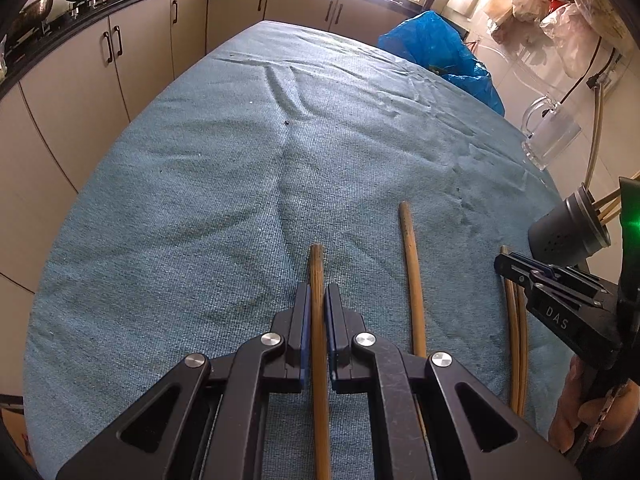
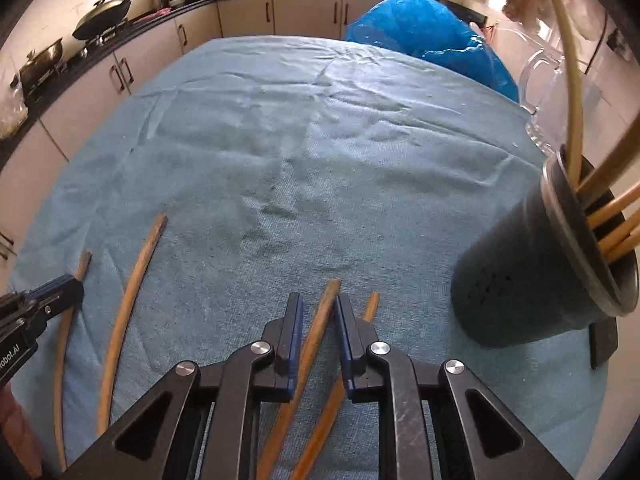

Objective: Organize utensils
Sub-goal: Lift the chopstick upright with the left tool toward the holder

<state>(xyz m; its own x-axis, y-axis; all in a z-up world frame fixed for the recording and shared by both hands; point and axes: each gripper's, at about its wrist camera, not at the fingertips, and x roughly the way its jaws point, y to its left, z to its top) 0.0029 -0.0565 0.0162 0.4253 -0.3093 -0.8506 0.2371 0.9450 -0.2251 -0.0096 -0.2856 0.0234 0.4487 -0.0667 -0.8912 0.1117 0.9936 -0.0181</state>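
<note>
The left hand-held gripper (image 1: 318,300) is clamped on one chopstick (image 1: 317,268) lying on the blue-clothed table (image 1: 200,184). The right hand-held gripper (image 2: 318,312) straddles another chopstick (image 2: 326,304), jaws not visibly pressing it (probably mid-grasp), both likely bound for the dark holder (image 2: 520,280), where several already stand.

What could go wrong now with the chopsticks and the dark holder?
1. The right gripper straddles one chopstick with a second chopstick lying close beside; the jaws could nudge or drag it.
2. The dark holder already holds several sticks, so a new one may catch on them.
3. The left gripper grips its chopstick near one end; it may swing.
</note>
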